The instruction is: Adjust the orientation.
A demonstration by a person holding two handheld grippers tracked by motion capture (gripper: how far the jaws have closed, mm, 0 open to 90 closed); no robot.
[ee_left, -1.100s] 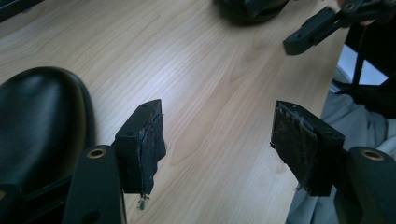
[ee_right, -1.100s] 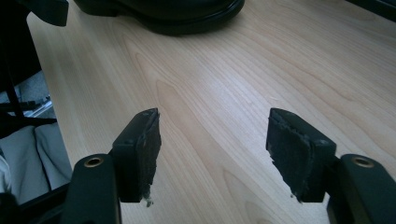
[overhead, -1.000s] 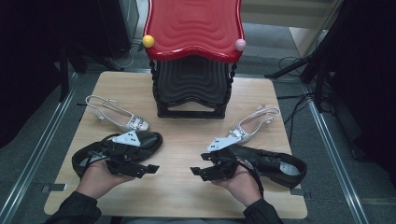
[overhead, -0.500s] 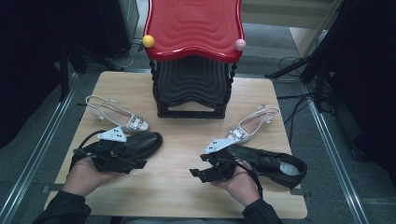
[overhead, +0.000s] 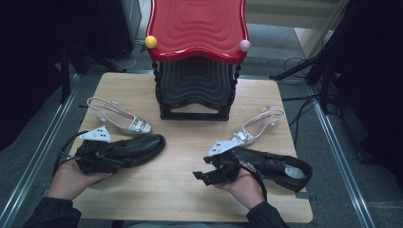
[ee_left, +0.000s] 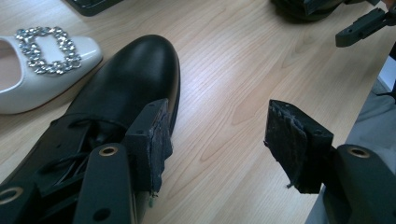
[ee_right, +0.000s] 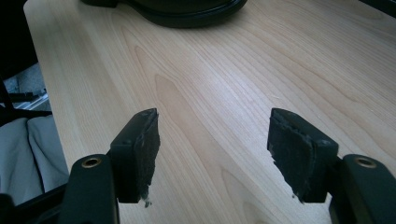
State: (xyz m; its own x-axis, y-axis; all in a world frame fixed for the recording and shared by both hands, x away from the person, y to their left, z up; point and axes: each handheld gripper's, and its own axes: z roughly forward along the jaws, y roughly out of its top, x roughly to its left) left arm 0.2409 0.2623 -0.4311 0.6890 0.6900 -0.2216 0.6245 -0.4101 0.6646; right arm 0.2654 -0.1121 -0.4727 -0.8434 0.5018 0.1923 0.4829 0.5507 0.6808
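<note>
A black lace-up shoe (overhead: pixel 140 146) lies at the table's left, toe pointing right. My left gripper (overhead: pixel 111 154) hovers open over its laced part. In the left gripper view one pad (ee_left: pixel 156 140) sits above the laces of this shoe (ee_left: pixel 135 79), while the other pad (ee_left: pixel 292 140) is over bare wood. A second black shoe (overhead: pixel 278 166) lies at the right. My right gripper (overhead: pixel 204 168) stands open just left of it, pointing left, and nothing is between its pads (ee_right: pixel 142 154) but wood.
Two white slingback shoes with sparkly buckles lie behind the black ones, one at the left (overhead: pixel 121 121) and one at the right (overhead: pixel 259 126). A stack of black stools (overhead: pixel 197 90) with a red top (overhead: pixel 197 26) stands at the back centre. The table edge (overhead: pixel 190 216) is near.
My left gripper has swung from in front of the left black shoe back and leftward onto its laced part. The right gripper has barely moved.
</note>
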